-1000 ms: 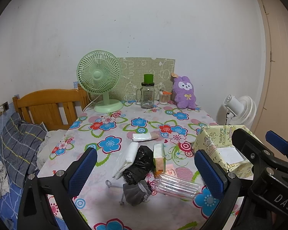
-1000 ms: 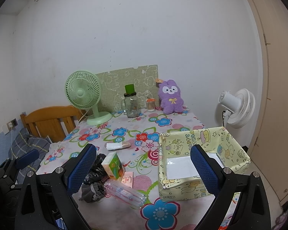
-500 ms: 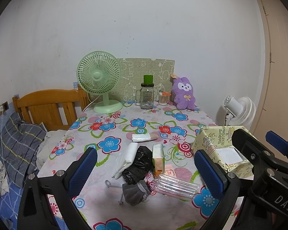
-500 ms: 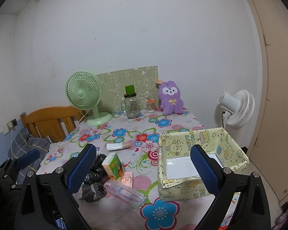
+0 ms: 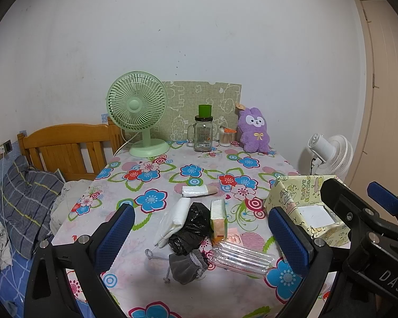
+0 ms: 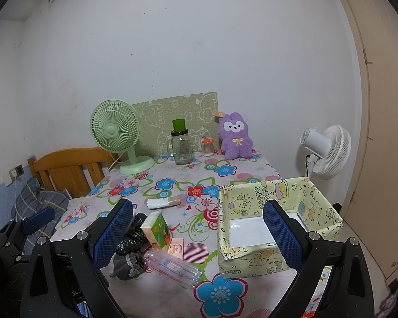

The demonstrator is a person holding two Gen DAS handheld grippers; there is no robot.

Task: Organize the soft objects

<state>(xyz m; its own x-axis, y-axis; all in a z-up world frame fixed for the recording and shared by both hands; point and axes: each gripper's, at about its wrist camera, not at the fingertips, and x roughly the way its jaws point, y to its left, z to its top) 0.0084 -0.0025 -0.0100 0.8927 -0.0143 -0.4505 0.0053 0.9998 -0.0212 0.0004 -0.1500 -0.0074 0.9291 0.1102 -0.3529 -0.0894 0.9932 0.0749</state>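
A pile lies at the near middle of the floral table [image 5: 156, 182]: a grey drawstring pouch [image 5: 187, 265], a black plastic bag [image 5: 192, 226], a folded white cloth [image 5: 173, 218], a tissue pack [image 5: 219, 218], a clear wrapped packet [image 5: 241, 258] and a small white roll [image 5: 197, 191]. A yellow cartoon-print box [image 6: 276, 222] stands open at the right. A purple plush rabbit [image 5: 253, 129] sits at the back. My left gripper [image 5: 201, 241] is open above the pile. My right gripper [image 6: 196, 235] is open, over the gap between pile and box.
A green desk fan [image 5: 138, 111], a glass jar with green lid [image 5: 203, 132] and a small swab jar [image 5: 226, 137] stand at the back. A white floor fan [image 6: 325, 151] is right of the table. A wooden headboard [image 5: 66, 145] and bedding [image 5: 26, 198] are left.
Both views have shifted very slightly; the table contents have not moved and both grippers stay open.
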